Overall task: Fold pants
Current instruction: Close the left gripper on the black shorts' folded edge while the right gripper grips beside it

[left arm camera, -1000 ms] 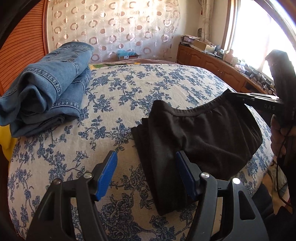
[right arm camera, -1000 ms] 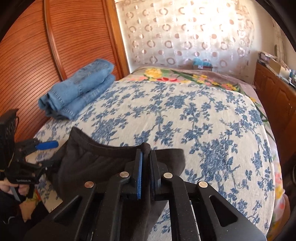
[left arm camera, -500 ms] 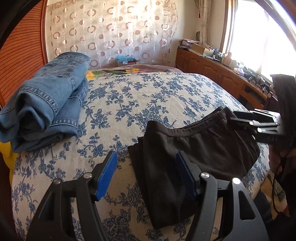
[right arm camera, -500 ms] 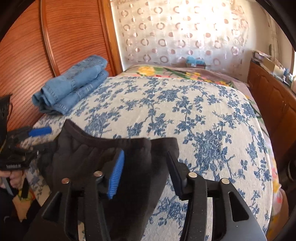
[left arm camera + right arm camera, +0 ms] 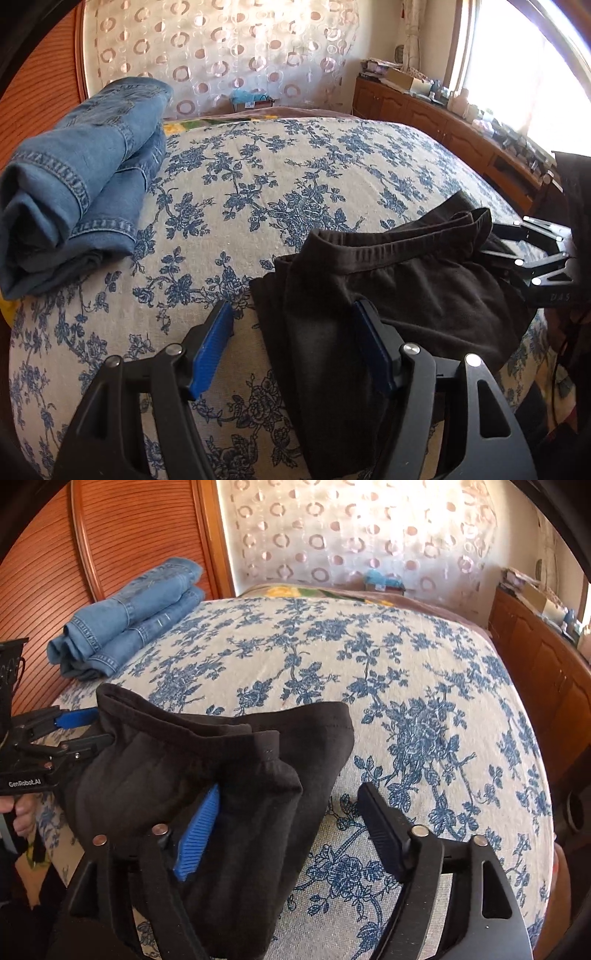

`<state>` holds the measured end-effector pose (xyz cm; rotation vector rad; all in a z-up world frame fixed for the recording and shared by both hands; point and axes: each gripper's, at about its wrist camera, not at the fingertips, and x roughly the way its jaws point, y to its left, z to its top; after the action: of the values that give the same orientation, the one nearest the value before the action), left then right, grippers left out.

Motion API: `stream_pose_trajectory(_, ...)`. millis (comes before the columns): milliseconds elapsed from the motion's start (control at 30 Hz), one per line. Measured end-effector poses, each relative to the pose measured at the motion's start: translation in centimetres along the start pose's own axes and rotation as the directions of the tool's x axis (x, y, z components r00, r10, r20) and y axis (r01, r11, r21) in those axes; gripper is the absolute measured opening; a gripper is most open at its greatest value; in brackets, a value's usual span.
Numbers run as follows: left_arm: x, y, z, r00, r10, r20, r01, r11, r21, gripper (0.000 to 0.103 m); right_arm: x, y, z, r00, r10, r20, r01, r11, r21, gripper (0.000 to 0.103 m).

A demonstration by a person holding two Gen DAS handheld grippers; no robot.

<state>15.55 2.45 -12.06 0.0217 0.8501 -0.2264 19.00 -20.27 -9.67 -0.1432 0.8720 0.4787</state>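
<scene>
The black pants [image 5: 207, 775] lay folded on the near edge of the bed [image 5: 406, 686], mostly done, with the right gripper [image 5: 291, 834] opening off them and the left gripper [image 5: 291, 350] spread, gripping nothing.

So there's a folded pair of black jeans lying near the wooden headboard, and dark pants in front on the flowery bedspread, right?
Not quite: the folded jeans are blue denim, not black, as the right wrist view shows. The rest holds: they lie by the wooden headboard, with dark pants in front on the flowery bedspread.
</scene>
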Motion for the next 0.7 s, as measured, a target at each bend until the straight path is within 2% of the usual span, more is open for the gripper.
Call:
stream_pose_trajectory(167, 0.3, 0.3, 0.2, 1.000, 0.019, -0.013, -0.020, 1.000, -0.005, 0.078, 0.2, 0.3, -0.1, 1.000, -0.002, -0.009, 0.002, 1.000, -0.017, 0.084)
stream_pose_trajectory(400, 0.7, 0.5, 0.6, 0.999, 0.018, -0.035, -0.017, 1.000, 0.008, 0.086, 0.4, 0.3, -0.1, 1.000, 0.006, -0.005, -0.006, 1.000, -0.009, 0.084)
stream_pose_trajectory(633, 0.9, 1.2, 1.1, 0.999, -0.025, -0.042, 0.025, 1.000, 0.005, 0.086, 0.2, 0.1, -0.1, 1.000, 0.014, -0.001, -0.014, 1.000, -0.001, 0.084)
stream_pose_trajectory(700, 0.8, 1.6, 1.1, 0.999, -0.042, -0.031, 0.041, 0.999, -0.021, 0.080, 0.2, 0.0, -0.1, 1.000, 0.016, 0.000, -0.016, 1.000, 0.002, 0.084)
